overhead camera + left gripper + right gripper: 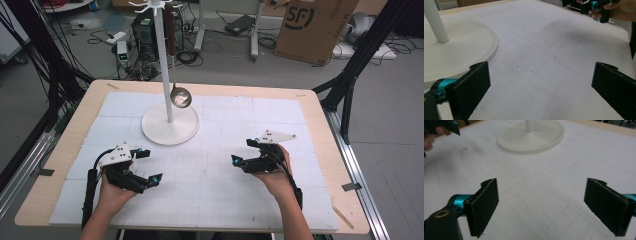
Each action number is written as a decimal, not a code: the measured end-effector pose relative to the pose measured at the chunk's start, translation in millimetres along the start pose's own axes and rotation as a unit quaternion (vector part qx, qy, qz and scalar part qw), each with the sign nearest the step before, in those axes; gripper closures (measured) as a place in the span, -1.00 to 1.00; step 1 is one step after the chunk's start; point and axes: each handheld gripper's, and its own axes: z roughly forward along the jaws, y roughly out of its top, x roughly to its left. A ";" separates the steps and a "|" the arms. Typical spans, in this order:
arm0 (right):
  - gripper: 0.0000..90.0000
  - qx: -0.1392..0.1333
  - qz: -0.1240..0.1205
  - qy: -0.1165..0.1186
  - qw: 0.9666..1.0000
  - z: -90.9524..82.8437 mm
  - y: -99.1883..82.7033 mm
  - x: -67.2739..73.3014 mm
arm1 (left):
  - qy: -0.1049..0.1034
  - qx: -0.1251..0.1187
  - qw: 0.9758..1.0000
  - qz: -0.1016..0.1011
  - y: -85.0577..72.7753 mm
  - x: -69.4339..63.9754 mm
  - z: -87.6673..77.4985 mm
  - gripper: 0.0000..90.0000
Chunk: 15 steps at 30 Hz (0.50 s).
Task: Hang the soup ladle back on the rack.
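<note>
A white stand (pixel 170 125) with a round base and a tall pole stands at the back middle of the table. A metal ladle (pixel 180 96) hangs from a hook at its top, bowl down beside the pole. My left gripper (pixel 151 165) rests low at the front left, open, with nothing between its jaws (pixel 539 85). The stand's base (pixel 461 45) lies just ahead of it to the left. My right gripper (pixel 242 152) is at the front right, open and empty (pixel 541 205), facing the base (pixel 531 137). Each gripper view shows the other gripper far off (pixel 596 6) (pixel 449 125).
A white gridded mat (pixel 210 175) covers the wooden table (pixel 320 125). Black frame legs (pixel 350 85) stand at both sides. On the floor behind are cables, electronics and a cardboard box (pixel 315 25).
</note>
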 end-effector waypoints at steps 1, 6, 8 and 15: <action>-0.76 0.005 -0.003 -0.002 1.000 0.4 -2.5 0.3 | 0.000 0.002 1.000 0.001 -0.1 0.1 0.1 -0.94; -0.76 0.010 0.007 -0.001 1.000 2.7 -16.8 2.1 | -0.001 0.001 1.000 -0.001 -0.7 -0.1 0.6 -0.94; -0.76 0.014 0.008 -0.002 1.000 3.8 -21.3 3.0 | -0.002 0.002 1.000 0.000 -0.8 0.0 0.5 -0.94; -0.76 0.025 0.005 -0.008 1.000 6.9 -27.4 5.9 | -0.001 0.001 1.000 -0.002 -0.9 0.4 0.3 -0.94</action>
